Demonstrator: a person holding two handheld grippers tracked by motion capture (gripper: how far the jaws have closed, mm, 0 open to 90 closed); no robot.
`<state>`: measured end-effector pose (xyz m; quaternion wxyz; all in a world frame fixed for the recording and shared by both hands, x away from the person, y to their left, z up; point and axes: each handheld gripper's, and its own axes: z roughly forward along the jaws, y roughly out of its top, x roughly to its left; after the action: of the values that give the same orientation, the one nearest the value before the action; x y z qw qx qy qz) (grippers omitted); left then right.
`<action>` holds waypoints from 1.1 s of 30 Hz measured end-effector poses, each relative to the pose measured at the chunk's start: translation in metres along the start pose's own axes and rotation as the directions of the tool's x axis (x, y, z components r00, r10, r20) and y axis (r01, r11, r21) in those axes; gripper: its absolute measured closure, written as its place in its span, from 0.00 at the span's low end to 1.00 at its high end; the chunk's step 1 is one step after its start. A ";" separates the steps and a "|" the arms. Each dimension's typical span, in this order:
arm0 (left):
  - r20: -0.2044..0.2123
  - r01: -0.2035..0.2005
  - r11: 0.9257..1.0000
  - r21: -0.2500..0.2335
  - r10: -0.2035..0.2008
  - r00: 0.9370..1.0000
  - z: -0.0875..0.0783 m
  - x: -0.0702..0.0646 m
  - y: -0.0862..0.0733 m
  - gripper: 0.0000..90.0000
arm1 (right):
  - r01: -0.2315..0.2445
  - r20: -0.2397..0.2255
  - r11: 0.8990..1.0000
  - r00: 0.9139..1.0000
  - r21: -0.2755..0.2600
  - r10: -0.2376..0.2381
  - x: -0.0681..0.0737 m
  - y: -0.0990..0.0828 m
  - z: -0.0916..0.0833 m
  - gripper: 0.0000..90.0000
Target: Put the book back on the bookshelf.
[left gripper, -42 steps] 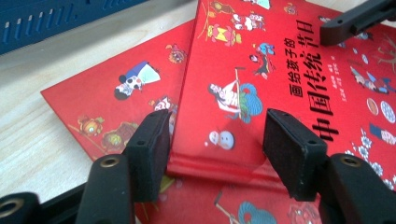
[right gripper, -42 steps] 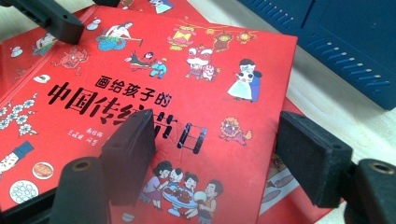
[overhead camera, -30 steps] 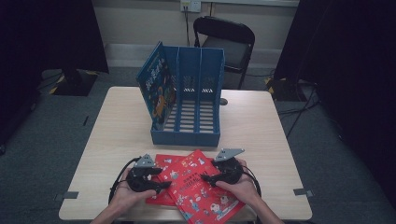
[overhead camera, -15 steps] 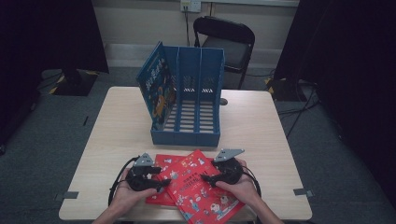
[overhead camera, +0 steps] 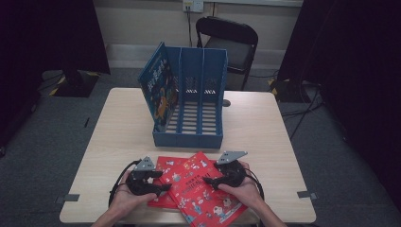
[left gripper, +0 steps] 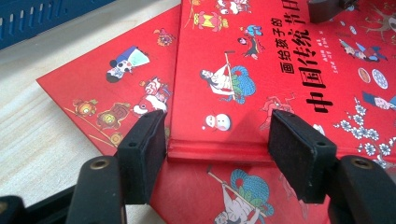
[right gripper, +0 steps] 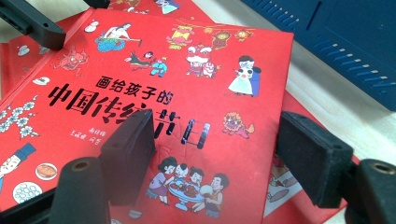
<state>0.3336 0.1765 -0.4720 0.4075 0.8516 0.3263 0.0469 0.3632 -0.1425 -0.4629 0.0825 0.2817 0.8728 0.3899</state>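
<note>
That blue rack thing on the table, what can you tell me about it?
The blue file rack looks like plastic, with three upright compartments, slatted floors and a low front lip. It stands near the table's middle, open side facing the person. A blue picture book leans in its leftmost compartment; the other two are empty. Neither gripper touches it.

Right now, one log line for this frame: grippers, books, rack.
left gripper: open, at top red book spine | right gripper: open, over its cover | second red book: underneath | blue file rack: holds one blue book

High view looks down across the table (overhead camera: 118, 123); both gripper views closely share the top red book (left gripper: 261, 79).
</note>
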 end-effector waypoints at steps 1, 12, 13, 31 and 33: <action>-0.001 0.001 1.000 -0.001 -0.001 1.000 0.000 0.000 0.000 0.41 | -0.001 0.001 1.000 1.000 0.000 0.001 0.000 0.000 0.000 0.31; -0.014 0.015 1.000 -0.021 -0.015 1.000 0.009 0.007 0.008 0.41 | -0.012 0.037 1.000 0.999 0.001 0.012 -0.001 -0.002 -0.003 0.28; -0.017 0.017 1.000 -0.022 -0.017 1.000 0.010 0.008 0.009 0.41 | -0.014 0.042 1.000 0.999 0.002 0.014 -0.001 -0.002 -0.003 0.27; -0.055 0.039 0.998 -0.039 -0.041 0.998 0.035 0.023 0.037 0.48 | -0.031 0.128 1.000 0.991 -0.002 0.031 -0.010 -0.007 -0.011 0.19; -0.046 0.065 0.997 -0.048 -0.067 0.997 0.037 0.025 0.037 0.49 | -0.035 0.136 0.999 0.990 -0.008 0.036 -0.011 -0.008 -0.011 0.18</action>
<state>0.3849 0.1500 -0.4740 0.4205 0.8295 0.3626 0.0611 0.3645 -0.1603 -0.4619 0.1358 0.3232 0.8589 0.3733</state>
